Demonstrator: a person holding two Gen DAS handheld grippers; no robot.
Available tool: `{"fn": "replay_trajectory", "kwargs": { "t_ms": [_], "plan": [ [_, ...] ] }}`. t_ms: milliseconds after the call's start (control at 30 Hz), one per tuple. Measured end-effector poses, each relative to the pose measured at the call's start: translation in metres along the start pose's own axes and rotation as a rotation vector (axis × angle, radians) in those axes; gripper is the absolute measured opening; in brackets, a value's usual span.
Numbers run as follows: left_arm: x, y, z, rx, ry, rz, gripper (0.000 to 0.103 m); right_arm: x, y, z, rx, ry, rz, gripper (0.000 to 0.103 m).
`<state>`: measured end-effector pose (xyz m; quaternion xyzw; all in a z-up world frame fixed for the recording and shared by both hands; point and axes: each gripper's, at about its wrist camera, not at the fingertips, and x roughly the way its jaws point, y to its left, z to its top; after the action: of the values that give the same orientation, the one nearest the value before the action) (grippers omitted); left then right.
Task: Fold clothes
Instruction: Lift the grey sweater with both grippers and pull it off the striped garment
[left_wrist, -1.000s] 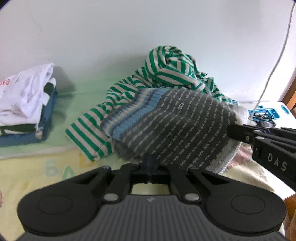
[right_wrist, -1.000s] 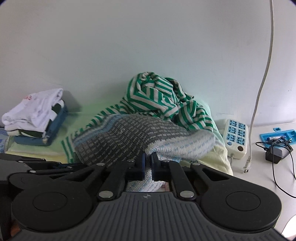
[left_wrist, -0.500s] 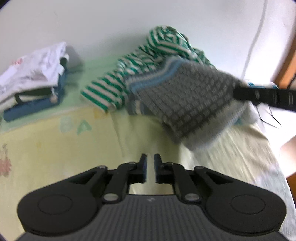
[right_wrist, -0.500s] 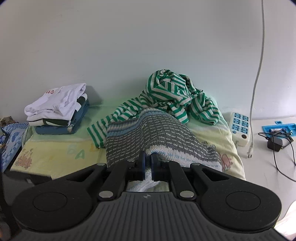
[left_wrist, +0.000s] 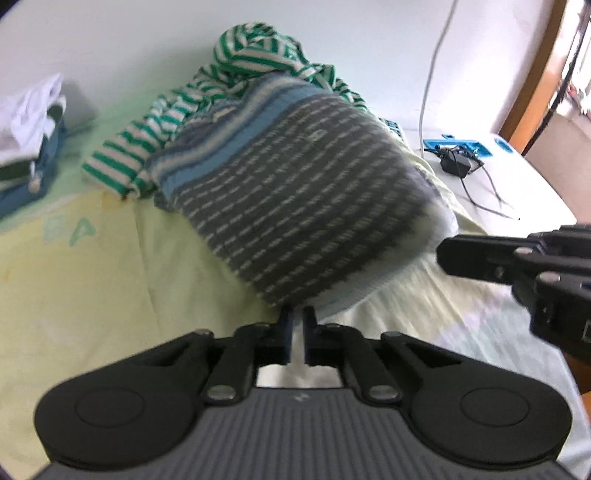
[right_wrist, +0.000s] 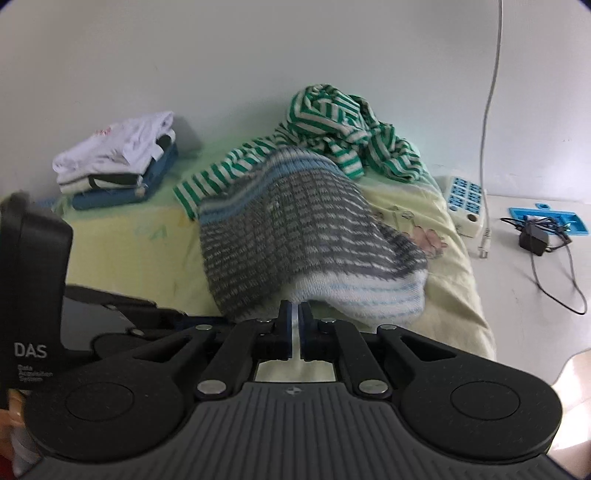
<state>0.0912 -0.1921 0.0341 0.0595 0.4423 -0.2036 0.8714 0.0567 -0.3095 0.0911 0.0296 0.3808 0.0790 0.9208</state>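
Two black handheld grippers are working over a pale yellow-and-green bedsheet (right_wrist: 129, 254) as we are pulling a grey knitted sweater with white dashes and blue bands (right_wrist: 280, 225) toward us across the bed. It is trailing back onto a crumpled green-and-white striped top (right_wrist: 343, 129) heaped near the white wall. Our right gripper (right_wrist: 294, 317) is pinching the sweater's pale hem, its fingers drawn together on the knit. Our left gripper (left_wrist: 297, 325) is holding its fingers together at the sweater's near edge; we cannot tell whether any cloth is caught between them. At the bed's far left corner, a stack of folded clothes, white on top and blue beneath (right_wrist: 118, 162), is sitting apart. Beside the bed a white power strip with blue sockets (right_wrist: 466, 201) and a small black adapter (right_wrist: 533, 238) are lying on a white surface.
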Motion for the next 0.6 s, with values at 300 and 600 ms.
{"fn": "replay_trajectory", "kwargs": {
  "t_ms": [300,600],
  "plan": [
    [0.003,-0.003,0.005,0.034,-0.015,0.044,0.019,-0.004,-0.030,0.043,0.019,-0.132,-0.024,0.073],
    [0.016,-0.003,0.008,0.004,-0.016,0.061,0.091,0.083,-0.034,0.075,0.067,0.030,-0.006,0.073]
  ]
}}
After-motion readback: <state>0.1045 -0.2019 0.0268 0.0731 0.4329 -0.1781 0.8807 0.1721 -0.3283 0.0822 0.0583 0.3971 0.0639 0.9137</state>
